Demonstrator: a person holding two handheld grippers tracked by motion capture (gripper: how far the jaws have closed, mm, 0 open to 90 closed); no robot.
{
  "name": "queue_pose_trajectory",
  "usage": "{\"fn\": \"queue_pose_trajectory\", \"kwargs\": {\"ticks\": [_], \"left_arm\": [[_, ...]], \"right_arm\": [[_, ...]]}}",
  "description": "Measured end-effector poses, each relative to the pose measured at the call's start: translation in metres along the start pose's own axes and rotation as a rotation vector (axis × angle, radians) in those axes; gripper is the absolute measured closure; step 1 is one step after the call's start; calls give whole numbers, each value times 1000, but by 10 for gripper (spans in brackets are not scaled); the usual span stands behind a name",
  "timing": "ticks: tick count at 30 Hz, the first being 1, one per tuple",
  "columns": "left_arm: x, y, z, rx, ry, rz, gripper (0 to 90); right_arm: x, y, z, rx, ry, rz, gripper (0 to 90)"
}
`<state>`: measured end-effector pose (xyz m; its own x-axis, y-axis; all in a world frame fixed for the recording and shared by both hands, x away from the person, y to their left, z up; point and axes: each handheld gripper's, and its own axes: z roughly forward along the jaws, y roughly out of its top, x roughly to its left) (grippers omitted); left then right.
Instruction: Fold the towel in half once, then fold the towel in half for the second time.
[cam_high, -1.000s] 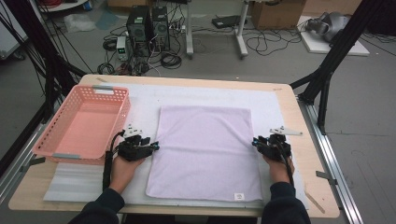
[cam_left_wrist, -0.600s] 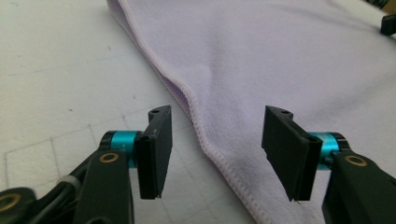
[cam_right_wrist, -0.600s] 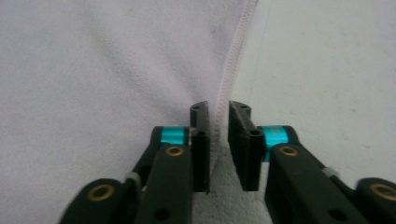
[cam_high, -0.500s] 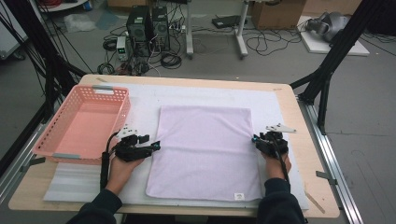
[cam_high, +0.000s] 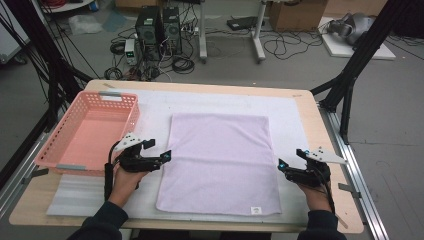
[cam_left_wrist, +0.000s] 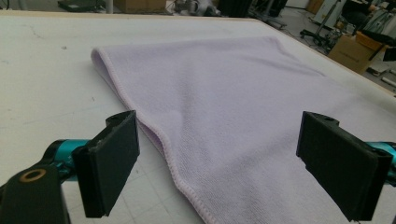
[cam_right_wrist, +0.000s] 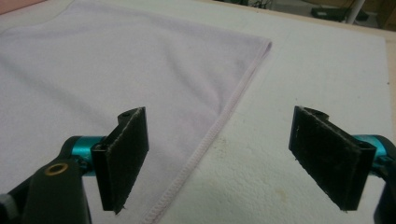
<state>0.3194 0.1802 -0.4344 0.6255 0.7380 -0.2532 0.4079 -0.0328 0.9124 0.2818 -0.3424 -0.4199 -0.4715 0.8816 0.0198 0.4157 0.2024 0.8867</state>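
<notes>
Lilac towel (cam_high: 220, 162) lies flat mid-counter between my grippers. My left gripper (cam_high: 165, 156) and right gripper (cam_high: 281, 165) have just opened wide, holding nothing. Closing too shallow on either hem risks catching one layer, or dragging the cloth crooked.

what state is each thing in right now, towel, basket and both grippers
towel: folded, lying flat on the table mat, held by neither gripper
basket: upright, empty
left gripper: jaws just opened, wide apart at the towel's left edge
right gripper: jaws just opened, wide apart at the towel's right edge
</notes>
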Motion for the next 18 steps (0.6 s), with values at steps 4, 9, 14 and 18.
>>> {"fn": "queue_pose_trajectory", "kwargs": {"ticks": [4,9,14,18], "left_arm": [[0,-1,1,18,5,5,146],[0,-1,1,18,3,-1,150],[0,-2,3,24,-1,1,155],[1,-2,3,30,1,-3,158]], "right_arm": [[0,-1,4,4,-11,0,179],[0,-3,8,23,-3,-10,179],[1,-3,7,20,1,-6,179],[-1,-4,8,23,-2,-8,179]]}}
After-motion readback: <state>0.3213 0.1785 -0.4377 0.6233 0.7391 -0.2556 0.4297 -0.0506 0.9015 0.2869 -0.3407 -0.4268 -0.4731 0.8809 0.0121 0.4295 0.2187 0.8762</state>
